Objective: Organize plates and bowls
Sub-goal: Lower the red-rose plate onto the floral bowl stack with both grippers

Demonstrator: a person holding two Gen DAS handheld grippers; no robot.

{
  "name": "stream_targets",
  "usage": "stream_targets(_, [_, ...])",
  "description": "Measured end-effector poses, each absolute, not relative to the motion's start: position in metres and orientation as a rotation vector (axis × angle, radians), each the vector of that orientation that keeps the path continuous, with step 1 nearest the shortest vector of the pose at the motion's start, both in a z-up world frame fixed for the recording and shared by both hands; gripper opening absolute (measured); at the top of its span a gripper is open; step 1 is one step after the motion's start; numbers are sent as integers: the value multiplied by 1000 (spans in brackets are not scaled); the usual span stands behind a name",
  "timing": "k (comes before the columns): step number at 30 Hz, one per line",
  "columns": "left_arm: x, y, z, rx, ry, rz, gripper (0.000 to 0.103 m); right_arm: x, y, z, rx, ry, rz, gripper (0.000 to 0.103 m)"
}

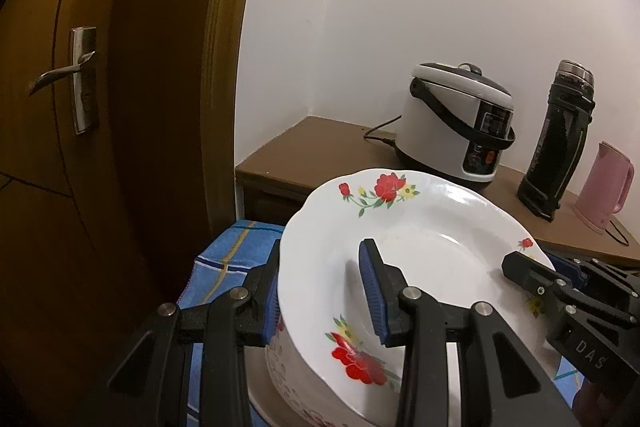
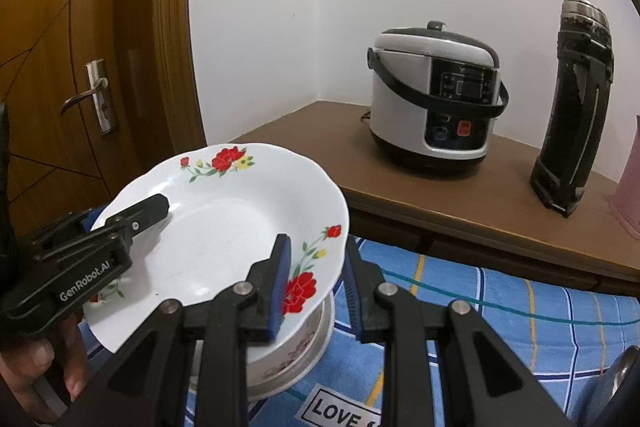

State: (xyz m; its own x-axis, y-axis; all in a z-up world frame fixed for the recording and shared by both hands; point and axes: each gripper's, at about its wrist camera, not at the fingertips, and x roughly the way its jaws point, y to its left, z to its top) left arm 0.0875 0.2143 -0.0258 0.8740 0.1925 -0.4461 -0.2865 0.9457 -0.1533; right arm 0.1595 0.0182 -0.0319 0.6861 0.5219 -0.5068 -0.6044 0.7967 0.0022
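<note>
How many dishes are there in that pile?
2 that I can see: a flowered plate on top, straddled at opposite rims by both claws, and a patterned bowl beneath it. More could be hidden underneath.

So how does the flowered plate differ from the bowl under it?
The plate is wide and shallow with a wavy rim and bright red flowers; the bowl is narrower and deeper with a fainter, pinkish pattern. The plate is tilted and straddled at opposite edges by the left gripper and the right gripper; the bowl sits on the blue checked cloth. Both are white with floral decoration.
</note>
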Motion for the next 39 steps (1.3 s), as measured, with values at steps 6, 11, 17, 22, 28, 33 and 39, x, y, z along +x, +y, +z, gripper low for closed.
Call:
stream_targets(6, [90, 216, -29, -217, 429, 269, 39, 163, 21, -38, -171, 521, 638, 26])
stream_targets(11, [93, 221, -34, -230, 435, 281, 39, 166, 24, -41, -177, 531, 645, 26])
stream_targets(17, [96, 223, -37, -244, 445, 288, 39, 167, 27, -45, -182, 544, 651, 26])
stream_targets(22, [96, 224, -38, -245, 450, 288, 39, 168, 27, -47, -182, 548, 653, 26])
stream_targets(28, [98, 223, -40, -239, 460, 292, 39, 169, 28, -48, -183, 554, 652, 26])
stream_targets(33, [101, 223, -42, -235, 476, 297, 39, 171, 30, -48, -191, 561, 649, 26])
stream_targets(39, [103, 223, -45, -228, 493, 300, 39, 173, 31, -50, -198, 577, 650, 26])
